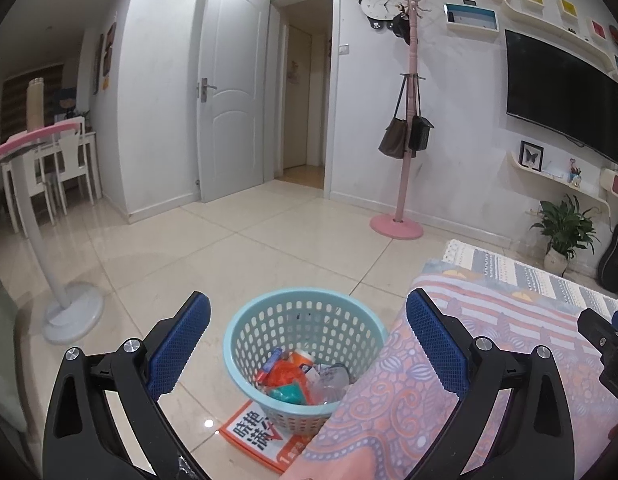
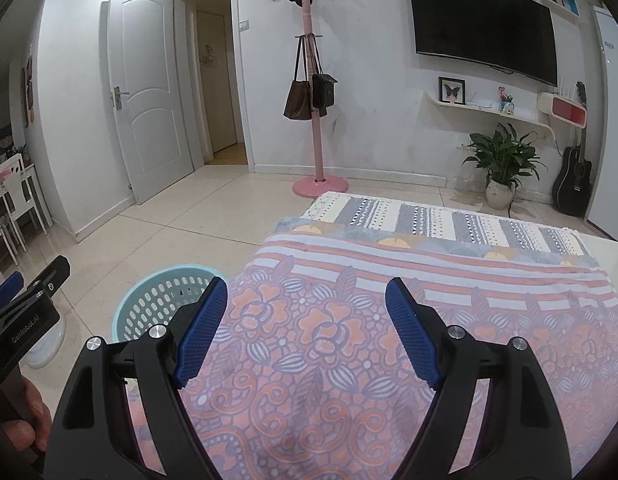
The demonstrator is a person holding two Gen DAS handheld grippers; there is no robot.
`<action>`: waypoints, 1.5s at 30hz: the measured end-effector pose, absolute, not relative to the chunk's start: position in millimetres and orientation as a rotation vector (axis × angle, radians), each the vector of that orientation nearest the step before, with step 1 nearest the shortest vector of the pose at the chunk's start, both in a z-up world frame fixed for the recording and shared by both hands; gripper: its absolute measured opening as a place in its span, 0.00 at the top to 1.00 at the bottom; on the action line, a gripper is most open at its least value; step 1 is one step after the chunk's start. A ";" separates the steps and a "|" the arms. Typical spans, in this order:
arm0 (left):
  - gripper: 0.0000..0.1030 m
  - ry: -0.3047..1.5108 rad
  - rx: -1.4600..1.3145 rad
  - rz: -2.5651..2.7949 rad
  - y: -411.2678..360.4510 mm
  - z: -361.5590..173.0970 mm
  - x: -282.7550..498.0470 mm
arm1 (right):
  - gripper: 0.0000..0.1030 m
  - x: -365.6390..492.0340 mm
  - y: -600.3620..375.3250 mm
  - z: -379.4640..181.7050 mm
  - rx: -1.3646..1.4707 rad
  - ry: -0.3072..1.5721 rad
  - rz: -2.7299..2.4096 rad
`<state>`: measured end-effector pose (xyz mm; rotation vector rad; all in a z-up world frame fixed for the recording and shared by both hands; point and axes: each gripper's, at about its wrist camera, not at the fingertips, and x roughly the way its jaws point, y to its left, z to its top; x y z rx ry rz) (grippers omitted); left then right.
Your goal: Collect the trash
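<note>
A light blue perforated basket (image 1: 245,344) stands on the tiled floor beside the table, holding trash (image 1: 297,380): orange and teal wrappers and clear plastic. It rests on a red and white printed sheet (image 1: 253,432). My left gripper (image 1: 308,316) is open and empty, above the basket. My right gripper (image 2: 306,302) is open and empty over the patterned tablecloth (image 2: 349,360). The basket's rim also shows in the right wrist view (image 2: 149,300), left of the gripper. The left gripper's body shows at that view's left edge.
A white fan stand (image 1: 69,316) stands left of the basket. A pink coat rack (image 1: 401,224) with bags stands by the far wall. A potted plant (image 2: 501,168) and a guitar (image 2: 573,184) are at the right. A white door (image 1: 229,92) stands open.
</note>
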<state>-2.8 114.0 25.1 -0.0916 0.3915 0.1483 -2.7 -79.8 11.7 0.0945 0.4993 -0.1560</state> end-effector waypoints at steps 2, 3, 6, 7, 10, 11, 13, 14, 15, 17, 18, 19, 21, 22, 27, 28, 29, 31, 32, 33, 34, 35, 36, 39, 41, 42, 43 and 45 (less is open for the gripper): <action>0.07 0.392 -0.091 0.149 113.7 25.1 -3.1 | 0.25 -2.8 -79.3 11.6 0.094 0.498 -0.154; 0.07 0.394 -0.089 0.147 113.8 24.8 -2.6 | 0.25 -2.5 -79.1 11.5 0.095 0.499 -0.151; 0.07 0.398 -0.088 0.143 113.4 23.8 -1.6 | 0.25 -1.9 -79.0 11.0 0.094 0.501 -0.148; 0.07 0.397 -0.088 0.144 113.4 23.7 -1.6 | 0.25 -1.8 -78.9 10.9 0.093 0.501 -0.148; 0.07 0.397 -0.089 0.145 113.3 23.3 -1.4 | 0.25 -1.8 -78.9 10.9 0.095 0.501 -0.148; 0.07 0.398 -0.088 0.145 113.1 23.3 -1.3 | 0.25 -1.4 -79.2 11.0 0.096 0.502 -0.147; 0.07 0.400 -0.087 0.144 113.2 23.3 -1.1 | 0.25 -0.7 -79.6 10.6 0.098 0.503 -0.145; 0.07 0.402 -0.086 0.142 113.3 23.1 -0.9 | 0.25 0.0 -79.8 10.6 0.098 0.503 -0.144; 0.07 0.404 -0.085 0.140 113.4 23.1 -0.6 | 0.25 0.5 -79.7 10.2 0.099 0.505 -0.142; 0.07 0.406 -0.085 0.136 112.8 22.4 -1.3 | 0.25 1.1 -80.3 9.8 0.101 0.506 -0.140; 0.07 0.407 -0.086 0.134 112.9 22.5 -0.6 | 0.25 1.5 -80.5 9.5 0.103 0.507 -0.140; 0.07 0.408 -0.086 0.133 113.0 22.5 0.0 | 0.25 1.8 -80.8 9.3 0.104 0.507 -0.140; 0.07 0.409 -0.087 0.131 112.8 21.9 0.0 | 0.25 2.5 -81.2 9.1 0.106 0.506 -0.138; 0.07 0.409 -0.088 0.131 113.0 21.6 0.0 | 0.25 2.3 -81.7 9.0 0.107 0.506 -0.137; 0.07 0.415 -0.094 0.130 113.7 20.2 0.4 | 0.25 2.4 -81.3 7.5 0.102 0.504 -0.131; 0.07 0.416 -0.096 0.129 114.1 19.9 0.3 | 0.25 2.6 -81.4 7.5 0.103 0.504 -0.130; 0.07 0.418 -0.096 0.128 114.0 19.5 0.4 | 0.25 2.9 -81.5 7.3 0.104 0.505 -0.128; 0.07 0.417 -0.094 0.128 114.8 19.6 0.7 | 0.25 3.2 -82.4 6.7 0.105 0.505 -0.127; 0.07 0.415 -0.093 0.128 114.5 19.6 0.3 | 0.25 3.4 -82.9 6.4 0.107 0.505 -0.126; 0.07 0.415 -0.093 0.126 114.8 19.6 0.8 | 0.25 3.5 -82.8 6.4 0.108 0.505 -0.125; 0.07 0.414 -0.092 0.124 114.7 19.9 1.0 | 0.25 3.8 -83.1 6.0 0.109 0.506 -0.124; 0.07 0.413 -0.091 0.122 114.4 20.2 0.6 | 0.25 3.6 -83.1 5.7 0.110 0.507 -0.123; 0.07 0.410 -0.091 0.120 114.3 20.2 0.3 | 0.25 3.8 -83.2 5.3 0.111 0.508 -0.123; 0.07 0.407 -0.085 0.113 113.1 20.5 -0.1 | 0.25 4.5 -83.6 4.4 0.112 0.509 -0.119; 0.07 0.404 -0.081 0.118 112.0 20.7 -0.2 | 0.25 4.7 -82.8 4.2 0.112 0.511 -0.119; 0.07 0.403 -0.079 0.120 111.7 20.6 -0.2 | 0.25 5.2 -83.1 3.7 0.113 0.514 -0.117; 0.07 0.402 -0.076 0.125 111.3 20.4 0.0 | 0.25 5.5 -83.4 3.2 0.116 0.516 -0.115; 0.07 0.388 -0.059 0.157 109.3 20.4 -1.1 | 0.25 5.2 -83.4 2.8 0.120 0.518 -0.114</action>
